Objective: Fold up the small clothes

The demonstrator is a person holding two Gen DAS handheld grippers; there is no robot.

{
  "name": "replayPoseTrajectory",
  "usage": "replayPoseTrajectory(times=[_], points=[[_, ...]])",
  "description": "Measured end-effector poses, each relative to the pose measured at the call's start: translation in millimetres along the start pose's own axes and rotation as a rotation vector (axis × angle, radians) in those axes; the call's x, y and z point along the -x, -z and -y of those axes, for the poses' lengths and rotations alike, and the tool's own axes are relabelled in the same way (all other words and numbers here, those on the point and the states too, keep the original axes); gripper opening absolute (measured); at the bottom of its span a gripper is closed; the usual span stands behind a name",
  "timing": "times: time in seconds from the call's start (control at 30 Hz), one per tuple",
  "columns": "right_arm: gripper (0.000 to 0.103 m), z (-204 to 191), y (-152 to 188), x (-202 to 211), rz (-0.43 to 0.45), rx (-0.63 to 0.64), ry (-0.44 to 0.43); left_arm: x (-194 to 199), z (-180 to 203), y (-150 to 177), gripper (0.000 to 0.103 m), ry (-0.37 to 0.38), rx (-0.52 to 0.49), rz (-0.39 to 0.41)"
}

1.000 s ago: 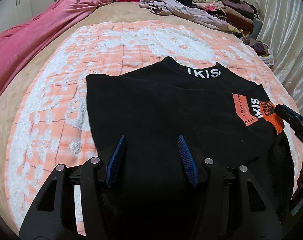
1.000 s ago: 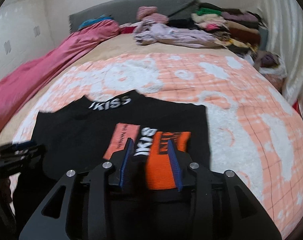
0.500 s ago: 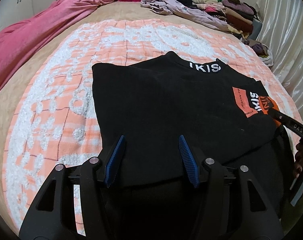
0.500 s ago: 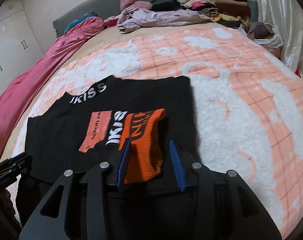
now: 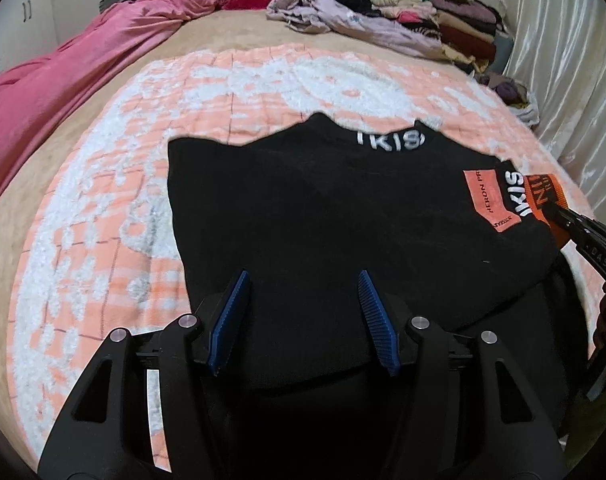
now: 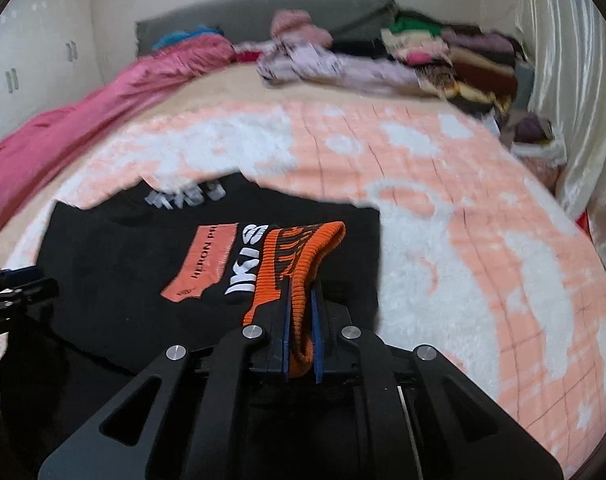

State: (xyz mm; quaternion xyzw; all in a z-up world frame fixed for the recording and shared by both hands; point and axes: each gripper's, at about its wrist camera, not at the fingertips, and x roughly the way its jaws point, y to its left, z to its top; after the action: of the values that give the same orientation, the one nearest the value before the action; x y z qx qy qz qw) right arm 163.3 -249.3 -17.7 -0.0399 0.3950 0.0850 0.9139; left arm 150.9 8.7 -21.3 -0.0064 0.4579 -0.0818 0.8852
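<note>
1. Your left gripper (image 5: 303,312) sits low over the near part of the black sweater (image 5: 323,220), its blue-padded fingers (image 5: 227,322) spread wide with dark fabric showing between them; nothing is caught between the pads.
2. Your right gripper (image 6: 301,320) has its fingers pressed in on the orange ribbed cuff (image 6: 299,256), which bunches up between the two blue pads (image 6: 285,316).
3. The black sweater lies on the orange-and-white blanket (image 5: 103,208), on the near half of the bed, collar away from you with white lettering (image 5: 389,140) across it.
4. A sleeve is folded across the sweater's right side; an orange patch (image 6: 201,264) with dark print lies just left of the cuff, with white letters between the two.
5. In the left wrist view your right gripper (image 5: 583,232) enters from the right edge, touching the orange cuff (image 5: 543,192).
6. A pink quilt (image 5: 83,64) runs along the left side of the bed.
7. At the headboard end, well apart from the sweater, a lilac garment (image 5: 343,20) lies loose beside a stack of folded clothes (image 5: 443,20).
</note>
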Motion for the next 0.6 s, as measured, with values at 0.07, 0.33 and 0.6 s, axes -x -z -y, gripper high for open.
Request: replayPoseTrajectory(times=[0.07,0.33,0.6], points=[[0.012,1.9,7.4,-12.6,-0.037,-0.004,0.033,-4.6,1.1,3.2,0.049,-0.007,-0.008,-0.008],[0.032,1.1,10.0,-0.9,0.008,-0.038,0.065,-0.9,-5.1,6.4,0.051,0.016,0.005,0.007],[0.034,-43.4,8.0,23.6,0.054,0.064,-0.079,22.5,8.9,1.4,0.051,0.028,-0.037,0.066]])
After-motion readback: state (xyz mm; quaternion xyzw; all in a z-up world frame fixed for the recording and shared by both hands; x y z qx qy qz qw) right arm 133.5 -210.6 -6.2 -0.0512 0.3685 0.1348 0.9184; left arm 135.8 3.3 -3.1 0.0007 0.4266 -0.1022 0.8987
